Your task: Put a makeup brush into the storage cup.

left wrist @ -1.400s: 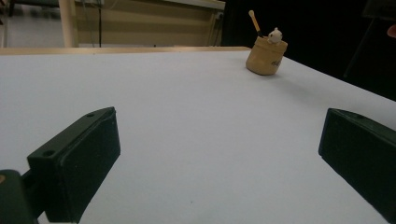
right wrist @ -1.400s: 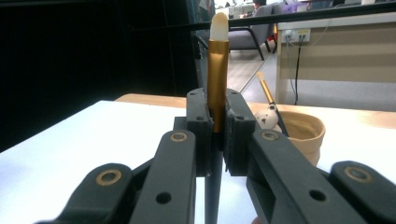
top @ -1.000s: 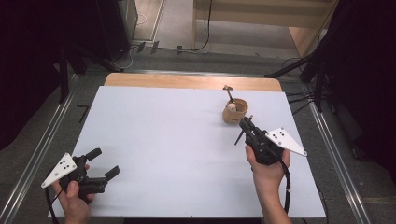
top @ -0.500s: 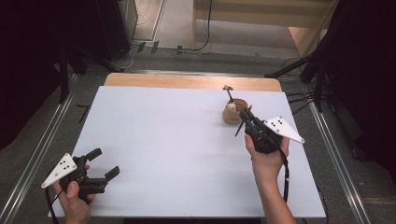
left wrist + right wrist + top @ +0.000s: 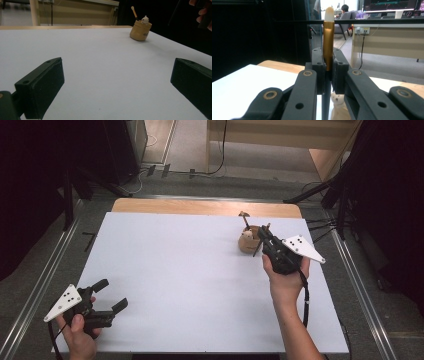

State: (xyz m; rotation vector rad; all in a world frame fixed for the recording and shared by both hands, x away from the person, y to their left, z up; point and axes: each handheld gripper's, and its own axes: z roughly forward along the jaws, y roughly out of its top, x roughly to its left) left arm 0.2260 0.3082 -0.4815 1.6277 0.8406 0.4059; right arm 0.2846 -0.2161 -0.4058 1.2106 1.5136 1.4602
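**Right gripper clamped on a pen above the wooden cup**

The white desk carries a small wooden cup near its far right corner, close to the far edge. The left gripper view shows faint dark writing on the cup's side, too small to read, a white animal figure at its rim and a stick-like thing standing in it; the right gripper view shows the figure from just above.

The right gripper hangs over the cup, its jaws closed tight on a gold pen with a pale tip, held upright between them. The left gripper sits at the near left corner, jaws spread wide, holding nothing.
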